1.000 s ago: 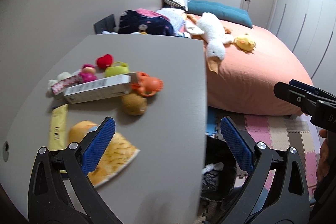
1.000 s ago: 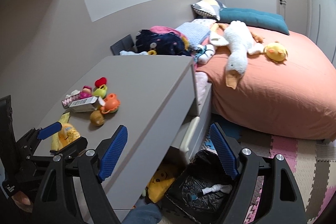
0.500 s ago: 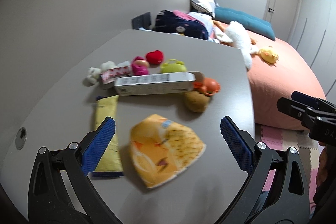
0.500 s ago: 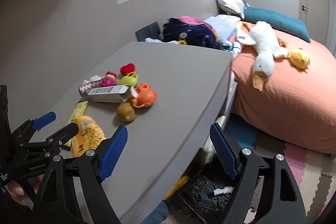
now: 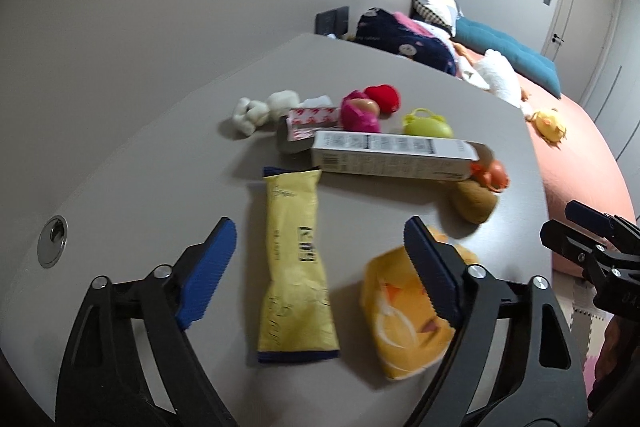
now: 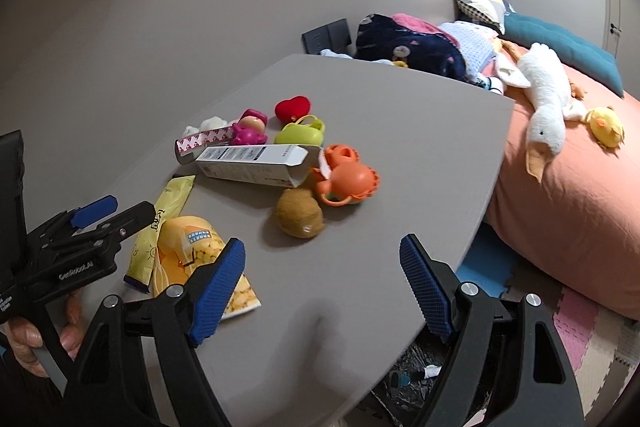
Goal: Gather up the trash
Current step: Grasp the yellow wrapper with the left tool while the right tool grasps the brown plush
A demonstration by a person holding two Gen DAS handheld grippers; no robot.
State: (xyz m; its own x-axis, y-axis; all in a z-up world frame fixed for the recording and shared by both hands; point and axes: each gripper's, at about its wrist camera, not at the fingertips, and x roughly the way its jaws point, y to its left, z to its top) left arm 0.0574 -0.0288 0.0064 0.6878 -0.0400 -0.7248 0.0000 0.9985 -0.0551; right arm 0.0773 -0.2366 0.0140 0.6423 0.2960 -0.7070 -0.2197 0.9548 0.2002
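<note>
A long yellow wrapper [image 5: 294, 259] lies flat on the grey table [image 5: 400, 75]. My left gripper [image 5: 320, 263] hovers over it, jaws closing, the wrapper between them in view but untouched by the pads. An orange-yellow snack bag [image 5: 404, 311] sits just right of it, partly behind the right finger. Beyond lie a white carton [image 5: 392, 155] and a pink-patterned wrapper [image 5: 308, 119]. My right gripper [image 6: 320, 267] hangs over bare table, its jaws easing inward around nothing, with the snack bag [image 6: 192, 247] by its left finger.
Small toys cluster past the carton: a red heart [image 6: 293, 107], a green purse [image 6: 300, 135], an orange toy [image 6: 348, 179] and a brown ball [image 6: 298, 219]. A black trash bag [image 6: 412, 375] stands on the floor under the table edge. A bed [image 6: 568, 195] is on the right.
Both grippers have swung left, from the table edge and floor to over the litter. The left jaws have narrowed and now frame the yellow wrapper.
</note>
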